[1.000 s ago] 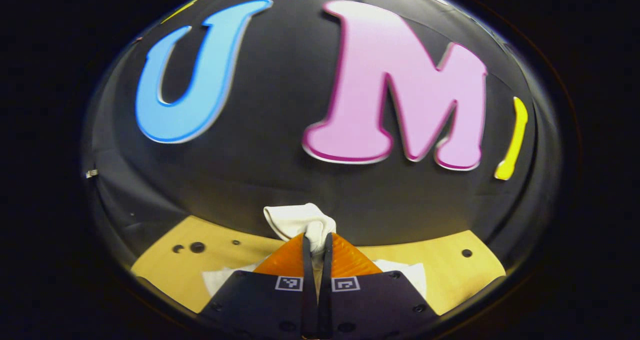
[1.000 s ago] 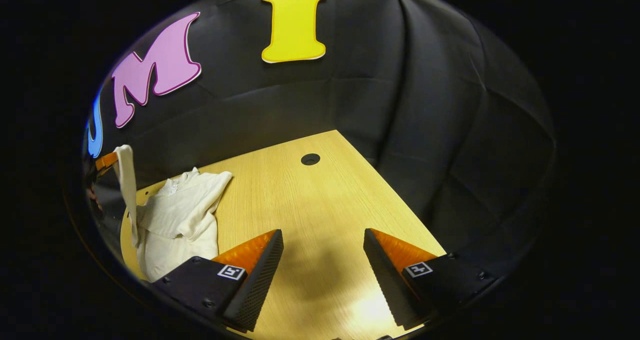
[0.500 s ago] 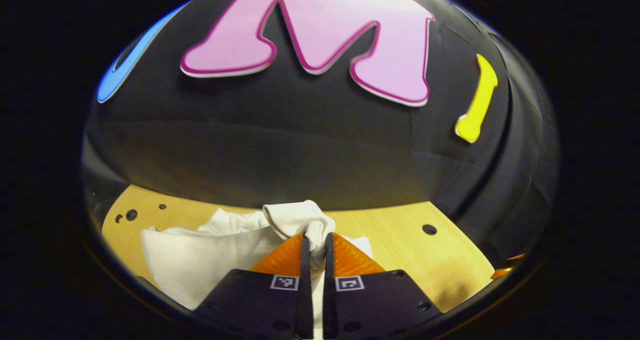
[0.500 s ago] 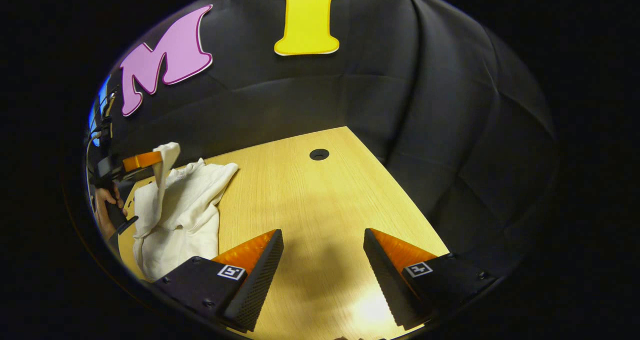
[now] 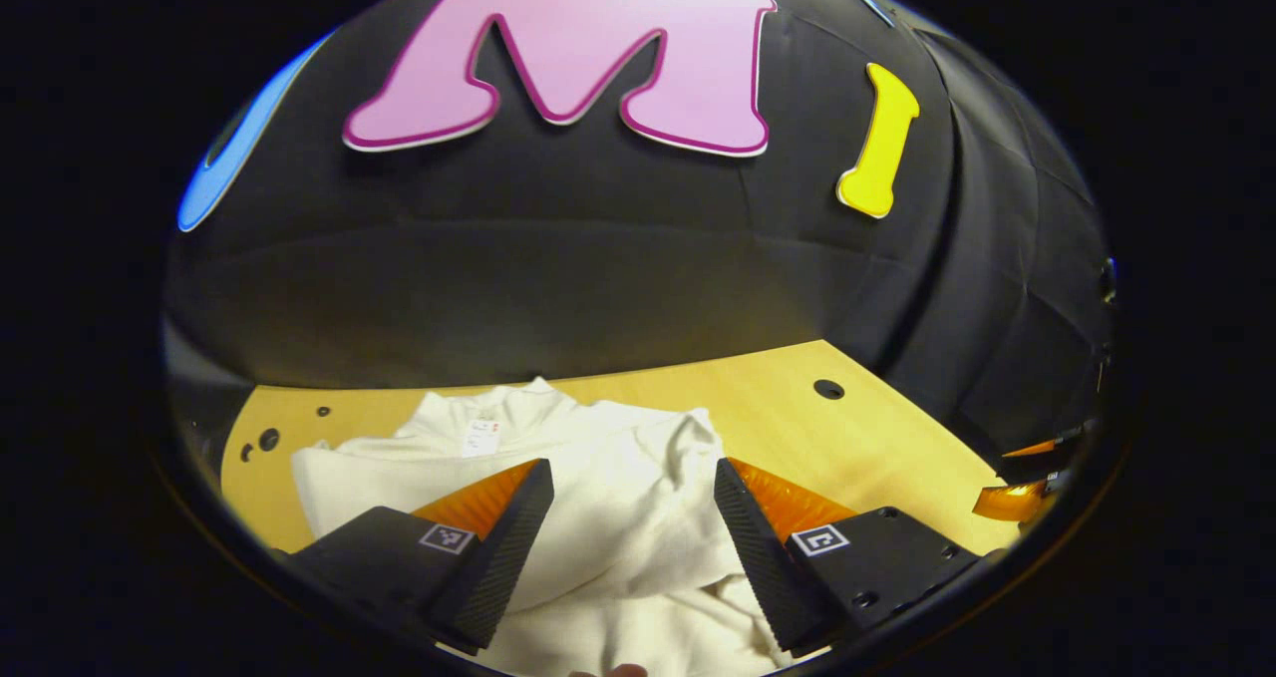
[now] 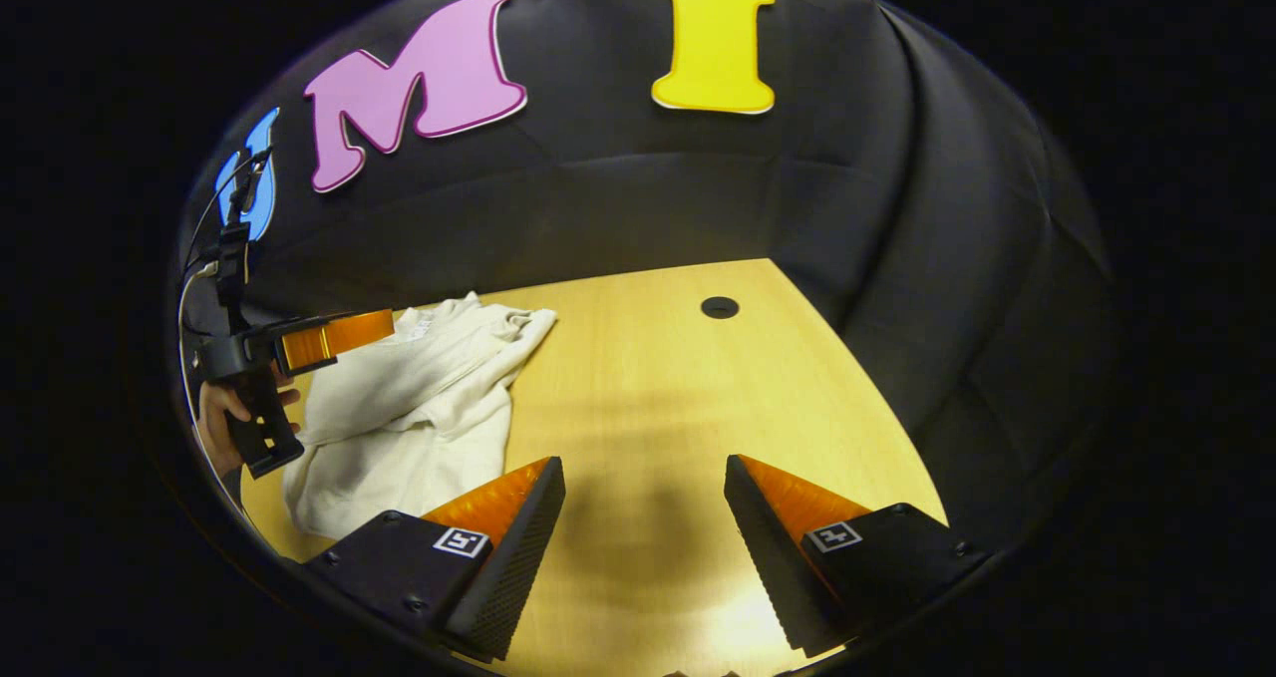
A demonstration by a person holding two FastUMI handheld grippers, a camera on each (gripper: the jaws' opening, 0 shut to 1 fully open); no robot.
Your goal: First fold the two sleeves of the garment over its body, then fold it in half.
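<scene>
Left gripper view: my left gripper (image 5: 630, 527), jaws spread wide and empty, hangs just over the cream garment (image 5: 558, 468), whose sleeve (image 5: 688, 458) lies across the body on the wooden table (image 5: 877, 438). Right gripper view: my right gripper (image 6: 643, 532), also wide and empty, over bare table, garment off to its left. Judged step: one sleeve folded; next, the other sleeve needs pinching and carrying across.

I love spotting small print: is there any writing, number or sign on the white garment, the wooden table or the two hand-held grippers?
White cloth garment, small neck label: red marks, too small to read.
Left gripper: two square black-and-white coded markers, no words.
Right gripper: same markers, no words.
Pale wooden table: none.
</scene>
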